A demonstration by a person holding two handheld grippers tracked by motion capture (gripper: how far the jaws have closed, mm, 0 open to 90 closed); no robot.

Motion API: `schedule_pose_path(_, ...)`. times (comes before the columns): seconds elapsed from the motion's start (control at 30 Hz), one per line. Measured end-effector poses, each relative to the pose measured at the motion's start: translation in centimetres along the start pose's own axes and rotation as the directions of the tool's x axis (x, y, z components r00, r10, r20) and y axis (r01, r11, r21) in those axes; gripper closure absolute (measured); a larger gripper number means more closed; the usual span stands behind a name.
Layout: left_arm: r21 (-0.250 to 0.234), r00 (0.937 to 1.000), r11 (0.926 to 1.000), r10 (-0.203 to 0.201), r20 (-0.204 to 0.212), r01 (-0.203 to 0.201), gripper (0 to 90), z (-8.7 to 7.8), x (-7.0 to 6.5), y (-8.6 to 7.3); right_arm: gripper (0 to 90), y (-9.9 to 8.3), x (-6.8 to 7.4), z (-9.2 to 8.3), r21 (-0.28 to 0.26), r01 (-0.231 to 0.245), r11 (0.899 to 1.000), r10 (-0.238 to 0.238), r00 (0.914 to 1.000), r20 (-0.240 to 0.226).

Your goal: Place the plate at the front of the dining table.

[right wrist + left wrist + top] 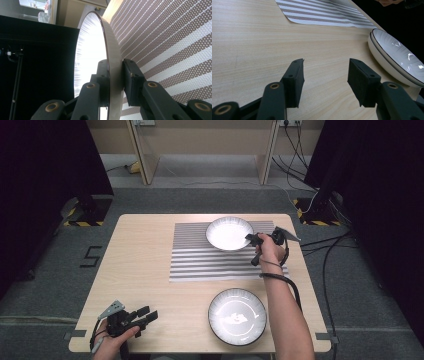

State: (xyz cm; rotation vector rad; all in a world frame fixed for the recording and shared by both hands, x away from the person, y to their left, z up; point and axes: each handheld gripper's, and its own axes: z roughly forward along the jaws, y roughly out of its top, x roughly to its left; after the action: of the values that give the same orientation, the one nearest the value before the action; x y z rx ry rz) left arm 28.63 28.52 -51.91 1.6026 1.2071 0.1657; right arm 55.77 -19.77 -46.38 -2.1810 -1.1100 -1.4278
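Note:
A white ribbed plate is at the far end of the striped placemat. My right gripper grips its right rim. In the right gripper view the plate's rim runs between the two jaws, and both pads press on it over the placemat; the right gripper is shut on it. A second white plate with a dark rim rests near the front edge. My left gripper sits at the front left, open and holding nothing. In the left gripper view the left gripper points across bare wood towards that plate.
The wooden table has bare wood on its left half. The placemat's near corner lies ahead of the left gripper. Cables trail on the grey floor to the right of the table. Dark curtains stand on both sides.

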Motion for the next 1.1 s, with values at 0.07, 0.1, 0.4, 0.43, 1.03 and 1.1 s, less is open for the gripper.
schedule_pose_path(0.07, 0.001, 1.0, 1.0, 0.001, 0.001, -0.001, 46.4, 0.1, -0.1, 0.0, 76.0, 0.0, 0.0, 0.1, 0.004, 0.002, 1.0, -0.002, 1.0, 0.003)
schedule_pose_path(0.1, 0.002, 1.0, 1.0, 0.002, 0.002, -0.002, 46.4, 0.1, -0.1, 0.0, 76.0, -0.1, -0.1, 0.2, 0.006, 0.002, 1.0, -0.002, 1.0, 0.005)
schedule_pose_path(0.4, 0.001, 1.0, 1.0, 0.0, 0.0, 0.0, 46.5, 0.1, 0.0, 0.0, 75.9, -0.1, -0.4, 0.7, 0.005, 0.0, 1.0, 0.0, 0.9998, 0.02)
schedule_pose_path(0.43, 0.002, 1.0, 1.0, 0.001, 0.002, -0.001, 46.5, 0.1, 0.0, 0.0, 75.9, -0.1, -0.5, 0.8, 0.007, 0.0, 1.0, 0.0, 0.9998, 0.021)
schedule_pose_path(1.03, 0.002, 1.0, 1.0, -0.001, 0.003, 0.001, 46.5, 0.1, -0.1, 0.0, 75.5, -0.2, -1.1, 1.5, 0.007, -0.001, 1.0, 0.001, 0.9991, 0.041)
schedule_pose_path(1.1, 0.003, 1.0, 1.0, 0.0, 0.003, 0.0, 46.5, 0.1, 0.0, 0.0, 75.4, -0.2, -1.1, 1.5, 0.009, 0.006, 1.0, -0.007, 0.9989, 0.047)
